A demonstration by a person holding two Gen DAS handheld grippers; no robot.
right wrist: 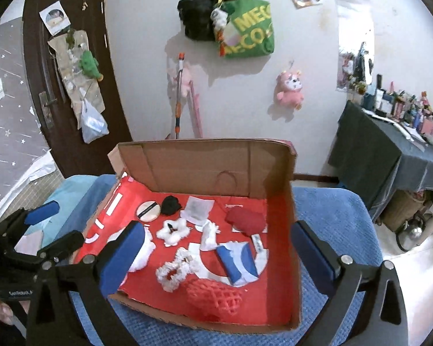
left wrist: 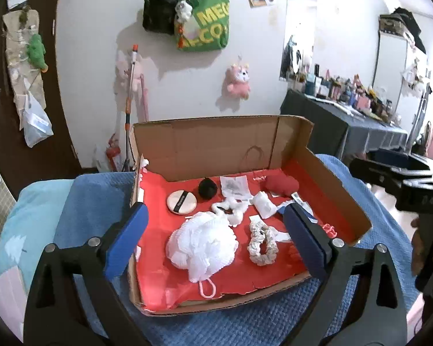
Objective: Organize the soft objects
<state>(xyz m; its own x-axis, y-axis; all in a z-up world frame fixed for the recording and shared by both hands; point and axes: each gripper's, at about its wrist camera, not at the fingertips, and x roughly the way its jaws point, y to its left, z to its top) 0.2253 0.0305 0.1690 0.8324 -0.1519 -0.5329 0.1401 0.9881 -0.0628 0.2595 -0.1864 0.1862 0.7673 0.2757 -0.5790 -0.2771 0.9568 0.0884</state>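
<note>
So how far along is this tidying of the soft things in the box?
It looks nearly done: the white bath pouf, scrunchie, red net and powder puff all lie spread inside the cardboard box. Nothing is in hand: both the left gripper and right gripper are open and empty. I see nothing soft left outside.

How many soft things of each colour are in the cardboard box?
White: 4, the bath pouf, fluffy scrunchie, frilly scrunchie, small cloth
Red: 2, the cushion, mesh ball
Black: 1, the pompom
Beige: 1, the round puff
Blue and white: 1, the pack
Total: 9
</note>
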